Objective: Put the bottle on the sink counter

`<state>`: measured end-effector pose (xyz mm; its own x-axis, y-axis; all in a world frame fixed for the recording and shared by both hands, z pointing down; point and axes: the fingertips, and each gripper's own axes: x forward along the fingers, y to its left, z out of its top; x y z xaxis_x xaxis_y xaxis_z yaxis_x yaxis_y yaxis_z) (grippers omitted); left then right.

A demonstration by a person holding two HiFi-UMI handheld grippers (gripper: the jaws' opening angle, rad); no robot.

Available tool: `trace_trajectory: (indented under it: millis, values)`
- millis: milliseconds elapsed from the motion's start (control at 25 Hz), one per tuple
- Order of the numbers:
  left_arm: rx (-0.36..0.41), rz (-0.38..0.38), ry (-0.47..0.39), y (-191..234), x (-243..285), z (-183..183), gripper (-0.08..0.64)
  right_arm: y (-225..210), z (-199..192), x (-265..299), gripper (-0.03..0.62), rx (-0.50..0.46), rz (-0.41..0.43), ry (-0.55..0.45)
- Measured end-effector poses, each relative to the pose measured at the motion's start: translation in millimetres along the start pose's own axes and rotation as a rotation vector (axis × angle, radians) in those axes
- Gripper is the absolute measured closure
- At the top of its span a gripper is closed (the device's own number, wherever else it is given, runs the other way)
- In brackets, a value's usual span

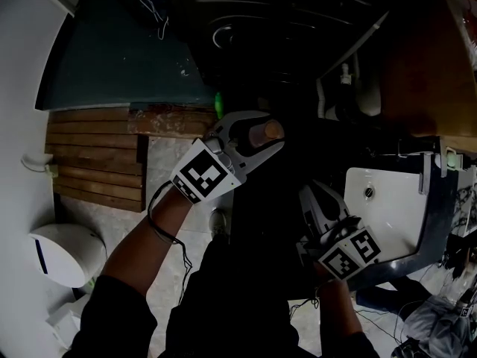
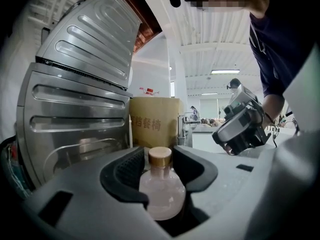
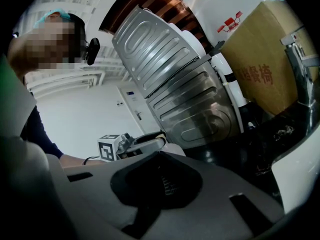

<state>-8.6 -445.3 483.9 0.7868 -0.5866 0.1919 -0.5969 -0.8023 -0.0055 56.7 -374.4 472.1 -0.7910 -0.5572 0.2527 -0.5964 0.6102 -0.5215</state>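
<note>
A small round bottle [image 2: 161, 191] with pinkish liquid and a gold cap [image 1: 273, 130] stands upright between the jaws of my left gripper [image 1: 264, 130]. In the left gripper view the black pads [image 2: 131, 169] stand clear of the cap on both sides and lie close to the bottle's body without visibly pressing on it. What the bottle rests on is hidden in the dark. My right gripper [image 1: 313, 196] hangs lower right, near the white sink [image 1: 387, 200], jaws together with nothing between them.
A ribbed stainless steel appliance [image 2: 75, 109] rises at the left, and a cardboard box [image 2: 154, 121] stands straight behind the bottle. Wooden slats [image 1: 97, 155] and a white round bin [image 1: 63, 252] lie to the left below. The counter around the sink is dark.
</note>
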Motion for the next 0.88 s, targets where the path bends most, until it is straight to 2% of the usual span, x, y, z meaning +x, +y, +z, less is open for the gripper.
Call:
trace_trajectory:
  millis: [440, 880]
  values:
    - [0.027, 0.013, -0.041, -5.4, -18.6, 34.4, 0.377, 20.9, 14.3, -5.7, 0.568, -0.031, 0.015, -0.024]
    - [0.01, 0.071, -0.11, -24.0, -55.2, 74.1, 0.379, 53.0, 39.7, -22.9, 0.568, -0.067, 0.028, -0.064]
